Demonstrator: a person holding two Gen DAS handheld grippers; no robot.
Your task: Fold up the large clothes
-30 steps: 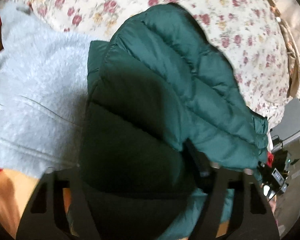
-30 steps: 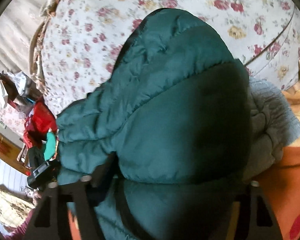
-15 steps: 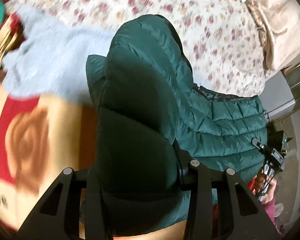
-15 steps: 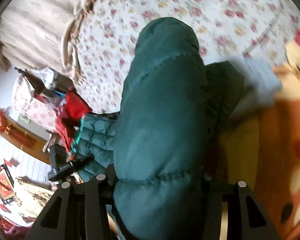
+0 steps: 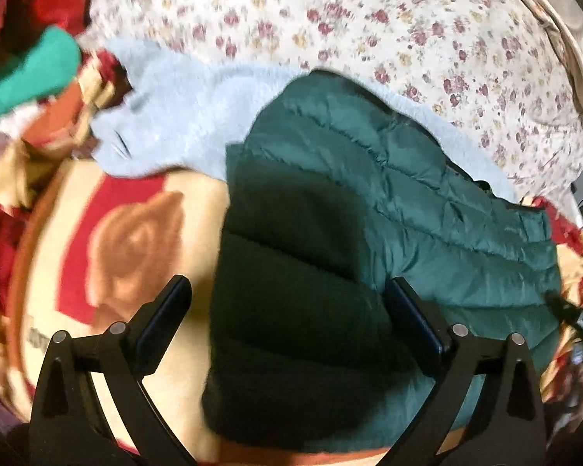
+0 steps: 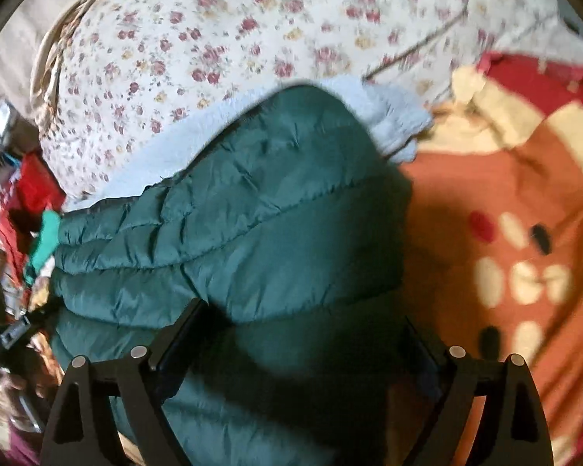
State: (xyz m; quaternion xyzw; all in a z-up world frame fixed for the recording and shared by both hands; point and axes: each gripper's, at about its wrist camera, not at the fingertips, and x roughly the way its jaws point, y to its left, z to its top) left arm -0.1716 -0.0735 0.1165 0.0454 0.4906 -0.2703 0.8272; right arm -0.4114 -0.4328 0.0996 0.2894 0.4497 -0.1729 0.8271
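A dark green quilted puffer jacket (image 5: pixel 369 240) lies folded on a patterned blanket (image 5: pixel 109 240). It also fills the middle of the right wrist view (image 6: pixel 252 240). My left gripper (image 5: pixel 287 299) is open, its jaws wide apart, with the jacket's near edge lying between them. My right gripper (image 6: pixel 303 322) is open too, jaws spread around the jacket's near edge. A pale blue fleece garment (image 5: pixel 182 116) lies behind the jacket, and its edge shows in the right wrist view (image 6: pixel 392 116).
A floral quilt (image 5: pixel 369 19) bulges behind the clothes and also shows in the right wrist view (image 6: pixel 221 39). A green and red pile of clothes (image 5: pixel 31 62) lies at the far left. The orange and cream blanket (image 6: pixel 505 240) spreads to the right.
Both grippers opened and let go of the jacket. It dropped from hanging upright to lying flat on the blanket. Both cameras tilted down toward the bed.
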